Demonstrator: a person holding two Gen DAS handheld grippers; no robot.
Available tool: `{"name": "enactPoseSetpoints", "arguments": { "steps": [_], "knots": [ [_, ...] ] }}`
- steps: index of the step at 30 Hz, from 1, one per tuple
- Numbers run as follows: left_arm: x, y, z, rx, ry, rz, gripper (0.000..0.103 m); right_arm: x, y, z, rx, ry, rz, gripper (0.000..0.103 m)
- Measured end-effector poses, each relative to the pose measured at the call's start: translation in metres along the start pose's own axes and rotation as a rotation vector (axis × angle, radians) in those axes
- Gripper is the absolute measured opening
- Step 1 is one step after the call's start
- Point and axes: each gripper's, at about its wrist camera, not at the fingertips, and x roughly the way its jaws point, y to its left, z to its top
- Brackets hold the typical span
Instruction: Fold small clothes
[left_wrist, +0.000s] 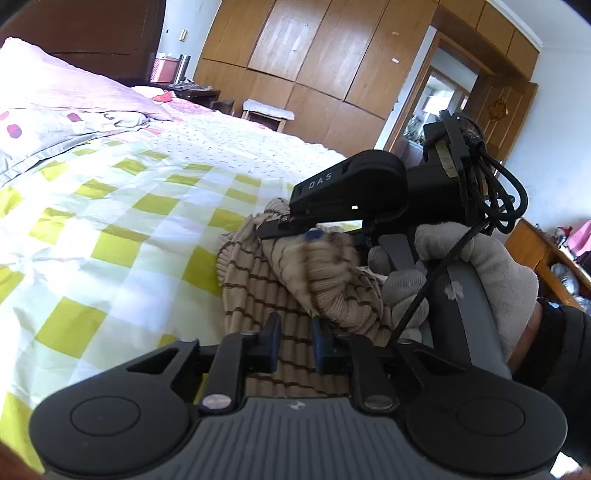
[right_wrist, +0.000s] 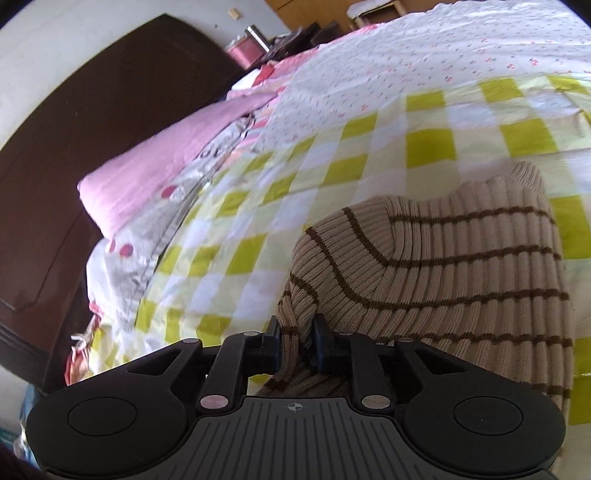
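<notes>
Jaws of the left gripper (left_wrist: 295, 345) stand a little apart around a fold of the ribbed beige sweater (left_wrist: 280, 291) with thin brown stripes; whether the blue pads press it is unclear. Beyond, the right gripper (left_wrist: 291, 230), held in a grey knitted glove (left_wrist: 476, 273), pinches a bunched edge of the same knit above the bed (left_wrist: 110, 206), whose quilt shows yellow-green checks. In the right wrist view, the right gripper (right_wrist: 295, 345) clamps a narrow pleat of sweater (right_wrist: 461, 266); the rest lies draped on the checked bed (right_wrist: 332, 155) beside a pink pillow (right_wrist: 155, 173)
</notes>
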Motion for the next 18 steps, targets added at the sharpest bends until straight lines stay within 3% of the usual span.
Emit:
{"name": "enactPoseSetpoints", "arguments": {
  "steps": [4, 9, 11, 14, 16, 18],
  "knots": [
    [-0.007, 0.006, -0.004, -0.003, 0.010, 0.022, 0.031, 0.002, 0.003, -0.001, -0.024, 0.019, 0.027, 0.027],
    [-0.027, 0.019, -0.006, -0.042, -0.048, 0.063, 0.038, -0.001, 0.004, 0.001, -0.036, 0.031, 0.060, 0.033],
    [-0.033, 0.025, -0.005, -0.073, -0.085, 0.049, 0.039, -0.003, 0.006, 0.001, -0.043, 0.029, 0.078, 0.041],
    [-0.038, 0.027, -0.002, -0.095, -0.138, -0.015, 0.044, -0.001, 0.011, 0.000, -0.072, 0.042, 0.080, 0.043],
    [-0.031, 0.019, -0.003, -0.050, -0.129, -0.007, 0.051, -0.001, 0.014, -0.001, -0.082, 0.041, 0.076, 0.043],
    [-0.015, 0.012, -0.003, -0.017, -0.078, -0.019, 0.051, -0.002, 0.015, 0.000, -0.082, 0.044, 0.080, 0.043]
  ]
}}
